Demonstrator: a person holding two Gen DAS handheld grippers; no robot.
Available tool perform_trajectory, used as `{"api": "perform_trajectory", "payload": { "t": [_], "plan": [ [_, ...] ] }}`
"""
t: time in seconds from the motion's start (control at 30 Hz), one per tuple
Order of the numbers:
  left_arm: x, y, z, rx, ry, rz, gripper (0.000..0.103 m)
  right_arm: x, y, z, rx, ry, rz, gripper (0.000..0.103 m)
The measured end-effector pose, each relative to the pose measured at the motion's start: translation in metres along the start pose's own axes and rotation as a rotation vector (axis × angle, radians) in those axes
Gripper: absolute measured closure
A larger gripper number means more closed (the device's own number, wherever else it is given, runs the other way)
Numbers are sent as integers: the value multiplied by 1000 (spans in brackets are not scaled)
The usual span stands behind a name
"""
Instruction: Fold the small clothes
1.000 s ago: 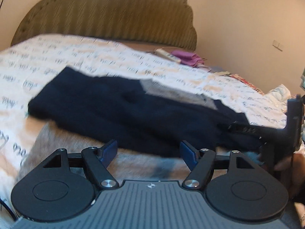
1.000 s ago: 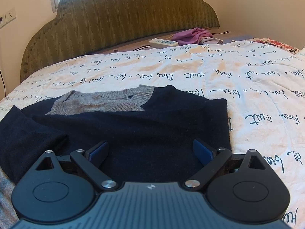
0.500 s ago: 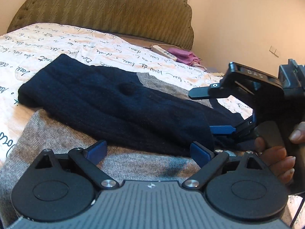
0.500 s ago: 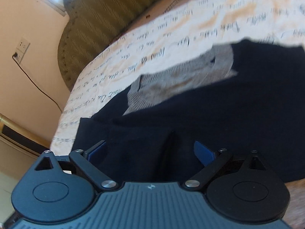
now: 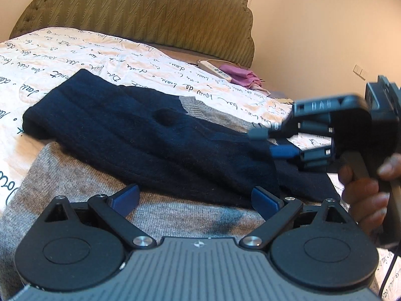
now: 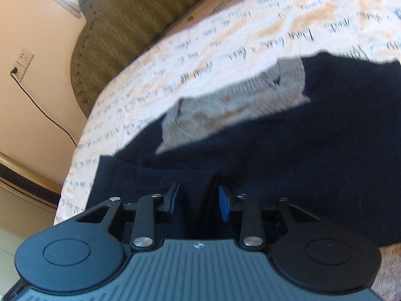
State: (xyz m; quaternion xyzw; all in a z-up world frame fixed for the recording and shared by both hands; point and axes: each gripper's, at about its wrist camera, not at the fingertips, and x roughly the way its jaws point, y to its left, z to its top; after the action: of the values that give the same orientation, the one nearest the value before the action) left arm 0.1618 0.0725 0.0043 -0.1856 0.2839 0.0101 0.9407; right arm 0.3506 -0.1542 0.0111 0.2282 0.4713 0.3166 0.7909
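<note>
A navy knit sweater (image 5: pixel 150 138) with a grey collar (image 6: pixel 225 110) and a grey hem (image 5: pixel 75 183) lies on the bed, one sleeve folded across the body. My left gripper (image 5: pixel 195 195) is open just above the grey hem, with nothing between its pads. My right gripper (image 6: pixel 198 200) is rolled to one side and its jaws are closing on a raised fold of navy fabric, which bunches up between the pads. In the left wrist view the right gripper (image 5: pixel 270 141) pinches the sweater's right edge, held by a hand (image 5: pixel 363 190).
The bed cover (image 5: pixel 75 57) is white with script writing. An olive headboard (image 5: pixel 137 12) stands behind. A white remote (image 5: pixel 214 69) and a pink cloth (image 5: pixel 243 76) lie near the headboard. A wall socket (image 6: pixel 23 60) with a cable is at the left.
My right gripper rolled, swung in over the sweater's edge and narrowed its jaws onto a navy fold. My left gripper's jaws spread wider and it stayed over the grey hem.
</note>
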Motion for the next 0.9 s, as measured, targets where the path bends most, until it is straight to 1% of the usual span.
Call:
{"api": "perform_trajectory", "payload": {
  "t": [0.03, 0.1, 0.17, 0.2, 0.27, 0.37, 0.43, 0.47, 0.5, 0.53, 0.57, 0.63, 0.73, 0.9],
  "plan": [
    [0, 0, 0, 1, 0, 1, 6, 1, 0, 3, 12, 0, 16, 70],
    [0, 0, 0, 2, 1, 2, 6, 10, 1, 7, 26, 38, 31, 63],
    [0, 0, 0, 1, 0, 2, 6, 20, 2, 5, 19, 87, 16, 62],
    [0, 0, 0, 1, 0, 1, 6, 22, 3, 2, 10, 98, 17, 62],
    [0, 0, 0, 2, 1, 1, 6, 21, 1, -4, 11, 93, 34, 62],
    [0, 0, 0, 1, 1, 1, 6, 17, -6, -9, 50, 90, 72, 61],
    [0, 0, 0, 1, 1, 1, 5, 14, -4, -12, 23, 97, 72, 63],
    [0, 0, 0, 1, 1, 1, 5, 14, -1, -13, 5, 101, 66, 71],
    [0, 0, 0, 2, 1, 1, 5, 14, 2, -14, -10, 109, 71, 83],
    [0, 0, 0, 2, 1, 1, 5, 14, 4, -14, -16, 115, 78, 90],
    [0, 0, 0, 2, 1, 1, 5, 13, 6, -14, -20, 113, 82, 94],
    [0, 1, 0, 2, 1, 1, 5, 11, 9, -12, -31, 98, 99, 97],
    [0, 1, 0, 4, 2, 3, 5, 3, 11, -5, -34, 72, 127, 97],
    [0, 1, 0, 2, 2, 2, 5, -34, 6, 16, -41, 1, 160, 97]
  ]
}}
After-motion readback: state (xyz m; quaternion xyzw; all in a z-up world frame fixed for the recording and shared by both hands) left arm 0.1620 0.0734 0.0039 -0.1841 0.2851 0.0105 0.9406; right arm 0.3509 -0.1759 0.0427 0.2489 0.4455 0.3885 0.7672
